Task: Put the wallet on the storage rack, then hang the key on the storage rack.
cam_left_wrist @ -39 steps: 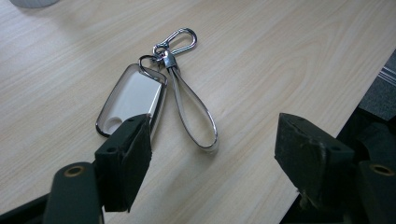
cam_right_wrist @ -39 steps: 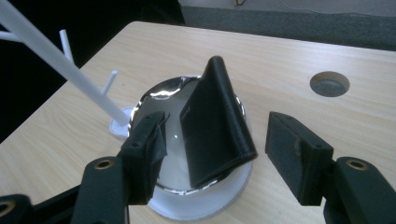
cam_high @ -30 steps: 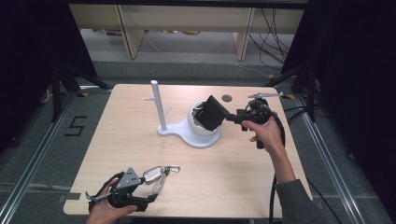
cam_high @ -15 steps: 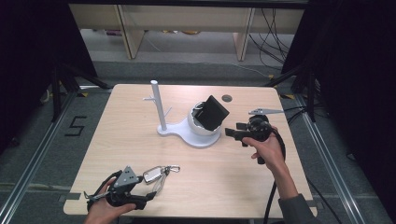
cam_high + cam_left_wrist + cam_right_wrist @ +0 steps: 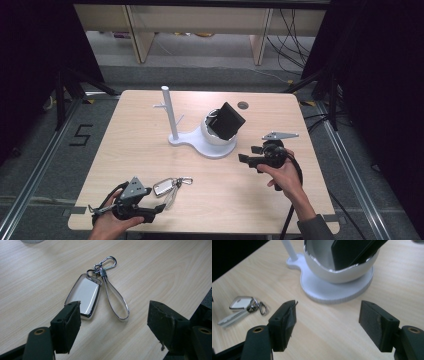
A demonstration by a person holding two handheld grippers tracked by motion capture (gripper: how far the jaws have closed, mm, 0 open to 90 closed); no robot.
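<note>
A silver key fob with a strap loop and a carabiner lies flat on the wooden table near its front left. My left gripper is open just short of the fob, touching nothing. A white stand with a pole carries a bowl. A black flat object leans upright in the bowl. My right gripper is open and empty to the right of the stand, facing it.
A round dark hole sits in the tabletop behind the bowl. Wooden shelves and cables lie beyond the far edge. A "5" mark is on the floor at the left. The fob lies far to the left in the right gripper view.
My right gripper has drawn back from the black object in the bowl toward the near right, open. The black object stays in the bowl. The left gripper has barely moved.
</note>
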